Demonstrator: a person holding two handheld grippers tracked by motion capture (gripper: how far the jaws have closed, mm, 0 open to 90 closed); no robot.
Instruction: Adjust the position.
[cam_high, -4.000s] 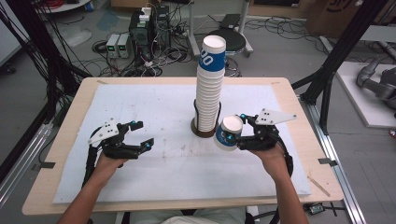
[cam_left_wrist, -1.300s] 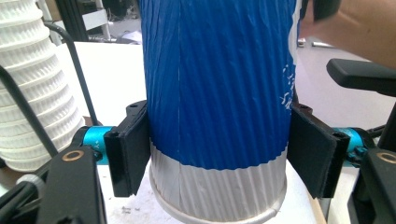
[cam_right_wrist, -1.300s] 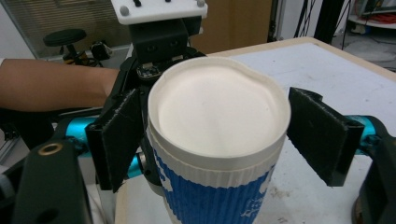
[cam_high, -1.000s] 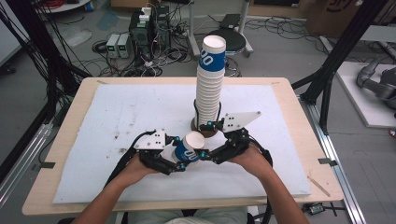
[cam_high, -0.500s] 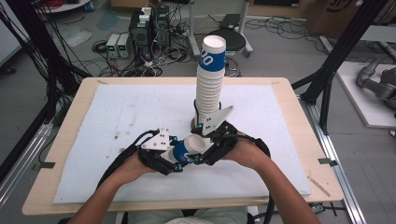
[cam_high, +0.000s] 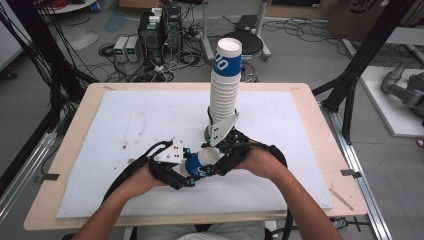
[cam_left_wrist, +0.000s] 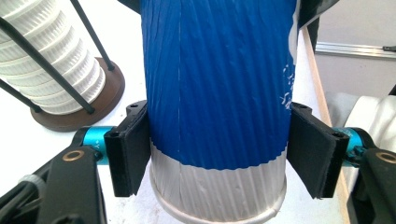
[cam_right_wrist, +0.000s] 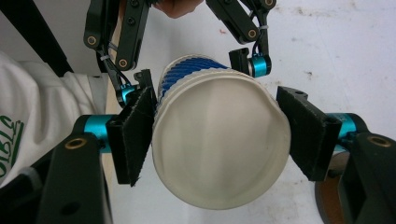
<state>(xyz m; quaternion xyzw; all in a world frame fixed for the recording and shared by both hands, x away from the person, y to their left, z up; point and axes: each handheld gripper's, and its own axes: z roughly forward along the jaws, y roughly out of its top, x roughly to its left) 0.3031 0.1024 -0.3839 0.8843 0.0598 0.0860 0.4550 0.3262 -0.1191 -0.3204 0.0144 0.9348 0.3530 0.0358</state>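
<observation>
A blue-and-white paper cup (cam_high: 200, 165) lies on its side between both hands, low over the white mat. My left gripper (cam_high: 182, 175) is shut on it near its base; in the left gripper view both pads (cam_left_wrist: 128, 154) press the cup (cam_left_wrist: 219, 84) where the blue meets the white band. My right gripper (cam_high: 220, 157) has just been closing and is shut on the rim end. The right gripper view shows the cup's white mouth (cam_right_wrist: 219, 144) between the pads (cam_right_wrist: 137, 135), with more than one rim, as if cups were nested. A tall stack of cups (cam_high: 226, 90) stands just behind.
The stack sits in a round brown stand (cam_left_wrist: 93, 107) with thin black rods, close behind the hands. A white mat (cam_high: 125, 130) covers the wooden table (cam_high: 80, 110). Black frame posts and cables surround the table. The person's white shirt (cam_right_wrist: 28, 121) is near the front edge.
Four seconds ago the right gripper held the cup alone at the right. The hands came together at the front middle. Over the last second the right gripper slid onto the cup's rim and its jaws closed.
</observation>
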